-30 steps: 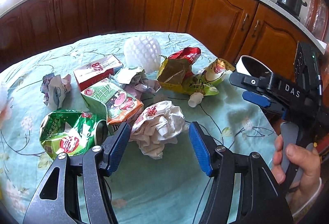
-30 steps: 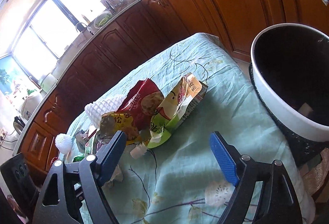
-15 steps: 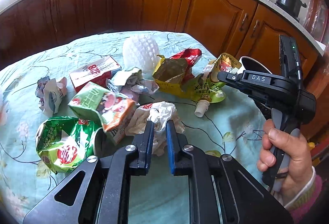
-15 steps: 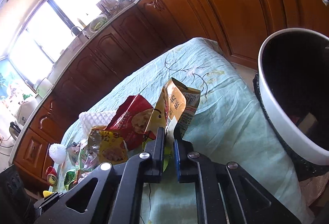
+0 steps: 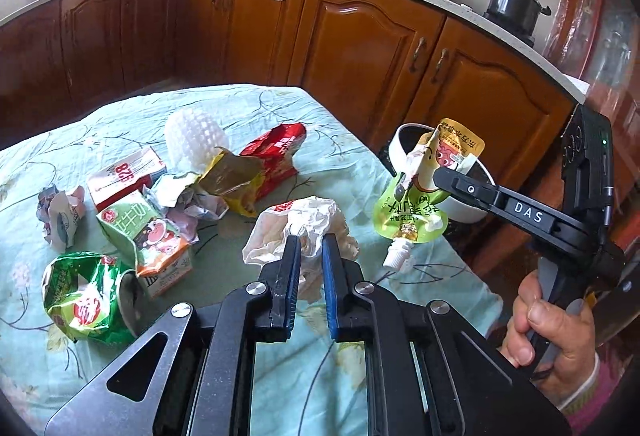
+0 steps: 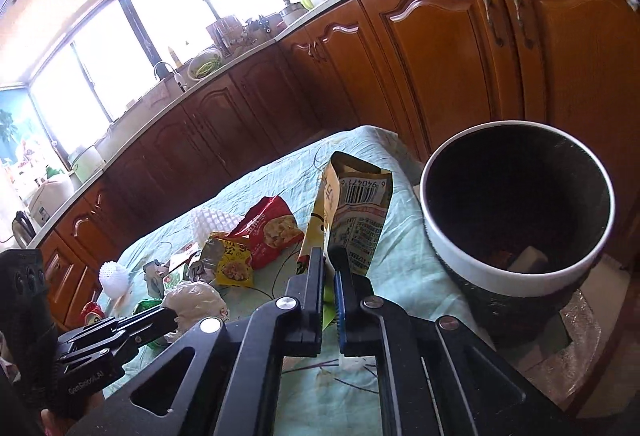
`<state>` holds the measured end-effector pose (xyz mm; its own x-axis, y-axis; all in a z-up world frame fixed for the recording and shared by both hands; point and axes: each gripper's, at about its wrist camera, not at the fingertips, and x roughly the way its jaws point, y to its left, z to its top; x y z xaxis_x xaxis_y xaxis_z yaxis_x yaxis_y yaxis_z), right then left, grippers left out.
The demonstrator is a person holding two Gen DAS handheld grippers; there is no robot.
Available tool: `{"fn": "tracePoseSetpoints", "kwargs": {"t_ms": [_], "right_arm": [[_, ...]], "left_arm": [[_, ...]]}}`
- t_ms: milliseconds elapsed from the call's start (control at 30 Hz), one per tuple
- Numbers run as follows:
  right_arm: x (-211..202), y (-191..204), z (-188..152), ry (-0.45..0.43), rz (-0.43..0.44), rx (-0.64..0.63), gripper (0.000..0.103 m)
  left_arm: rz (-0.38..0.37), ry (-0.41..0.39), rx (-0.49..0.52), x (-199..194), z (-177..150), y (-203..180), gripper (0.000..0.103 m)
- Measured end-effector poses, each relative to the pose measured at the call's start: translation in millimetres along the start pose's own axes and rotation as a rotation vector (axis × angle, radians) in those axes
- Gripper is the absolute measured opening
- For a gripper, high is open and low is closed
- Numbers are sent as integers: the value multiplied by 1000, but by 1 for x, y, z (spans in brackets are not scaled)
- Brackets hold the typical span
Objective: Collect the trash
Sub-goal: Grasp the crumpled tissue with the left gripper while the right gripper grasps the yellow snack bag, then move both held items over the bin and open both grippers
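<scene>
My left gripper [image 5: 307, 242] is shut on a crumpled white paper ball [image 5: 304, 228] and holds it above the table. My right gripper [image 6: 329, 256] is shut on a yellow-green spouted drink pouch [image 6: 354, 216], lifted off the table beside the trash bin [image 6: 516, 276]; the pouch [image 5: 424, 196] hangs spout down in the left wrist view, in front of the bin [image 5: 404, 140]. The bin has a white rim, a dark inside and a few scraps at the bottom.
On the floral cloth [image 5: 280, 376] lie a red snack bag [image 5: 276, 152], a yellow bag [image 5: 236, 176], a white foam net [image 5: 196, 136], two cartons [image 5: 148, 236], a green wrapper [image 5: 84, 300] and crumpled paper [image 5: 60, 212]. Wooden cabinets stand behind.
Both grippers closed from open, the left on the paper ball and the right on the pouch. Both items have since been lifted; the pouch moved toward the bin.
</scene>
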<state>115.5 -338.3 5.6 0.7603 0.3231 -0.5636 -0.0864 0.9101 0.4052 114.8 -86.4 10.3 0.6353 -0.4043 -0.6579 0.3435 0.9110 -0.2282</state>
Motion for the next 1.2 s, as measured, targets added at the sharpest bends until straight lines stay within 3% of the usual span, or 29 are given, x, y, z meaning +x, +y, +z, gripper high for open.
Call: {"fn": "tracePoseSetpoints", "kwargs": {"t_ms": [500,1200], "right_arm": [[-55,-40,4,-121,-169,-33,5],[-55,-95,45,-183,-302,-53,5]], "left_arm": [[-111,4,71,25,22,-60,10],[-161,19,186,77,71,-128,10]]}}
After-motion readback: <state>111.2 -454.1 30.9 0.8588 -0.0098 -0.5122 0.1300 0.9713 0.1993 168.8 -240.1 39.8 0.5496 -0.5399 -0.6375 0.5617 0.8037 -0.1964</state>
